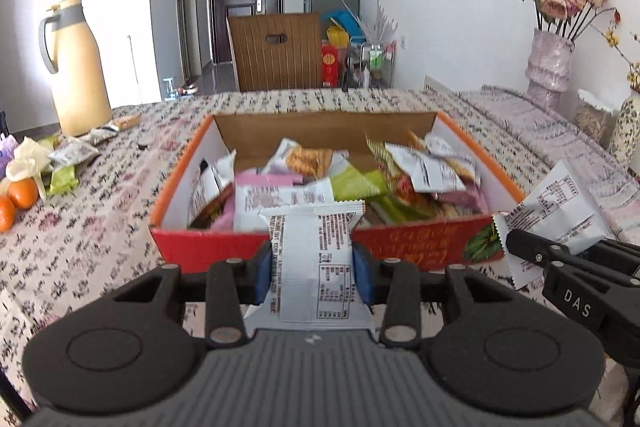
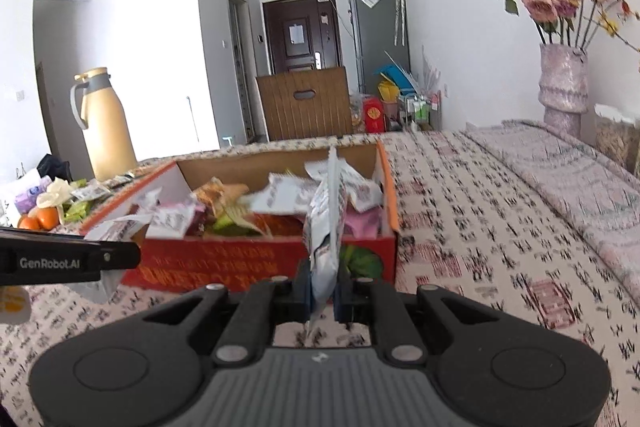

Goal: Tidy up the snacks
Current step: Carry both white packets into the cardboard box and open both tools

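A red and orange cardboard box (image 1: 420, 247) stands on the patterned tablecloth, holding several snack packets (image 1: 304, 163). My left gripper (image 1: 313, 263) is just in front of the box's near wall, its blue pads shut on a white snack packet (image 1: 312, 247) that stands upright. My right gripper (image 2: 323, 287) is shut on a second white packet (image 2: 326, 227), held edge-on before the box's (image 2: 224, 263) near right corner. In the left wrist view the right gripper's fingers (image 1: 536, 251) and its packet (image 1: 560, 207) show at the right. The left gripper's finger (image 2: 80, 261) shows at the left of the right wrist view.
A cream thermos jug (image 1: 78, 67) stands at the back left. Oranges (image 1: 22, 193) and loose snack packets (image 1: 72, 155) lie at the left. A pink vase of roses (image 1: 550, 67) and a jar (image 1: 592, 119) stand at the right. A wooden chair (image 1: 276, 55) is behind the table.
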Action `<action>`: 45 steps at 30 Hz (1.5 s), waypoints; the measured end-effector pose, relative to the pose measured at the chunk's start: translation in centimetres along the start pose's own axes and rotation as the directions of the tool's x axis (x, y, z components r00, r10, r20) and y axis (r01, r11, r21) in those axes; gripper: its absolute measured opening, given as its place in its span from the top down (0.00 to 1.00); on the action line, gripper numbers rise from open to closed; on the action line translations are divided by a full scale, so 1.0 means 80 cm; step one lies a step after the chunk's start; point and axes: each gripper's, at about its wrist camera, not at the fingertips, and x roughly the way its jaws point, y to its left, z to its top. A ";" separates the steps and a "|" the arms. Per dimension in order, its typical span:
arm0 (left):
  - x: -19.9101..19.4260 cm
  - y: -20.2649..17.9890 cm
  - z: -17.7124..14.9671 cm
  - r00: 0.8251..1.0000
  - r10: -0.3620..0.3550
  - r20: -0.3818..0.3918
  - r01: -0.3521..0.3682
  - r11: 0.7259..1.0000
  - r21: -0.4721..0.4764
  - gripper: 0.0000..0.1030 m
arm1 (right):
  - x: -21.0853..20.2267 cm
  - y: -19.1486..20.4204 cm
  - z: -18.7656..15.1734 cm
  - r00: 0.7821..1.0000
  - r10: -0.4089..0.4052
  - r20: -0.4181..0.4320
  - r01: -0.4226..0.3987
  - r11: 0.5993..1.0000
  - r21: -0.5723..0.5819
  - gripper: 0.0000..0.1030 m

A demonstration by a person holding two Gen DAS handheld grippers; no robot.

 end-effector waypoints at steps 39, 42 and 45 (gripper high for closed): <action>0.098 0.055 0.074 1.000 0.024 0.010 -0.024 0.998 -0.057 0.49 | 0.148 0.062 0.090 0.998 0.048 -0.041 -0.053 0.992 -0.112 0.61; 0.092 0.058 0.072 0.999 0.041 0.022 -0.039 0.997 -0.060 0.33 | 0.141 0.059 0.089 0.999 0.032 -0.026 -0.035 0.993 -0.114 0.41; 0.083 0.062 0.073 0.998 0.055 0.040 -0.052 0.996 -0.067 0.18 | 0.132 0.055 0.089 1.000 0.017 -0.019 -0.019 0.994 -0.110 0.24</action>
